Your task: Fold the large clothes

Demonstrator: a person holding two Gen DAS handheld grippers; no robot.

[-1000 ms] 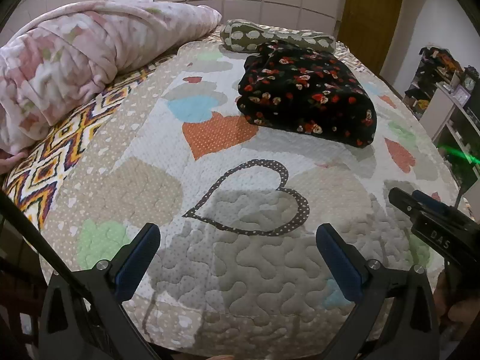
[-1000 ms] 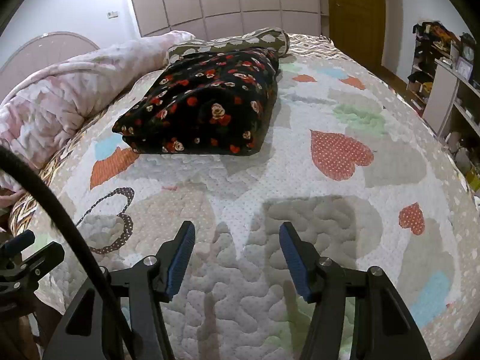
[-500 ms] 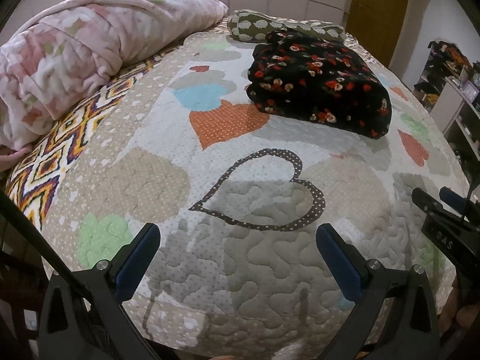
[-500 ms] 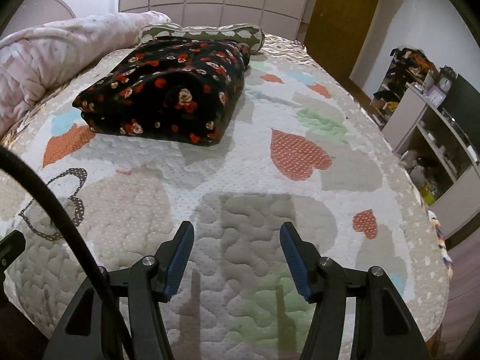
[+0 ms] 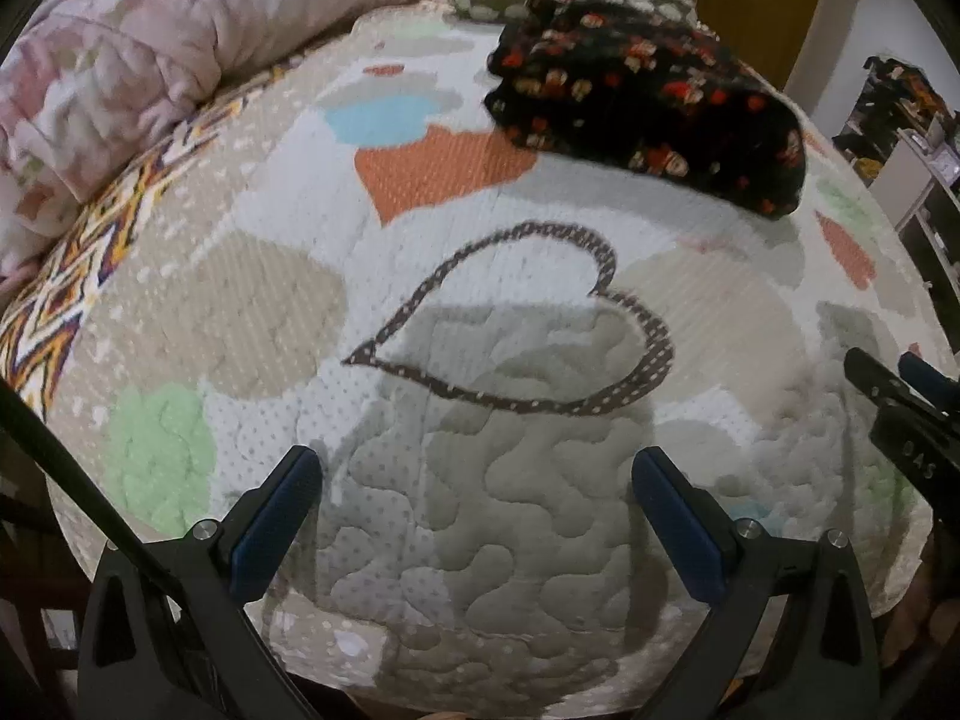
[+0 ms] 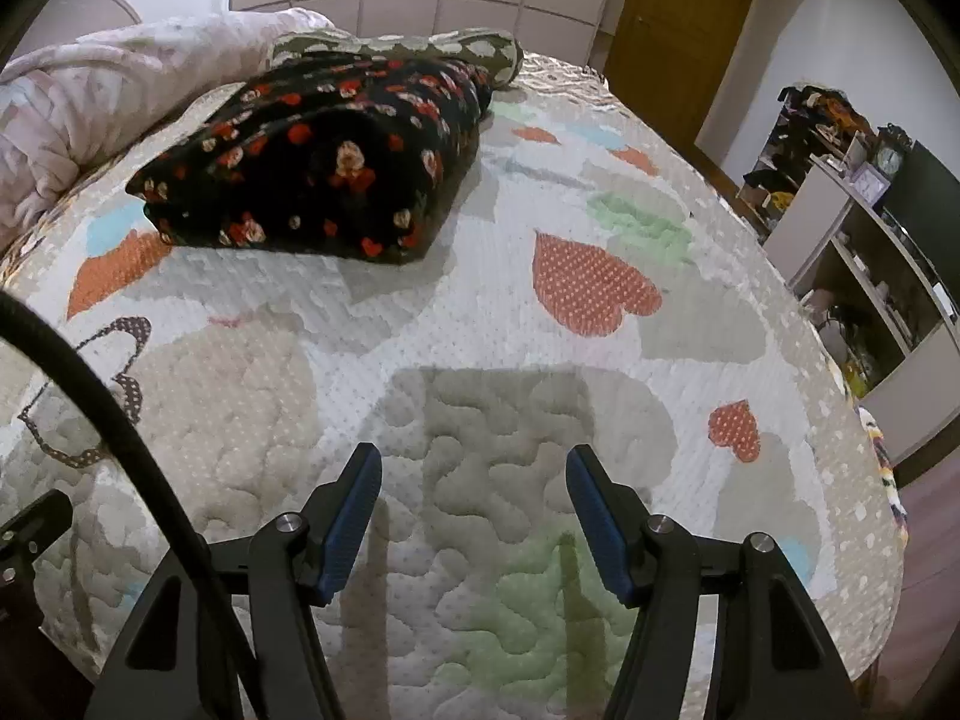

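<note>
Blue-padded, the left tongs (image 5: 477, 495) and right tongs (image 6: 474, 495) both gape wide over the bed's quilt (image 6: 540, 324), gripping nothing. One folded black floral garment (image 6: 324, 162) lies well beyond them, near one pink comforter (image 5: 150, 60) and one pillow (image 6: 474, 51).

In the left wrist view the folded floral garment (image 5: 654, 102) has slid toward the upper right of the frame; in the right wrist view it (image 6: 324, 162) has shifted toward the upper left.
</note>
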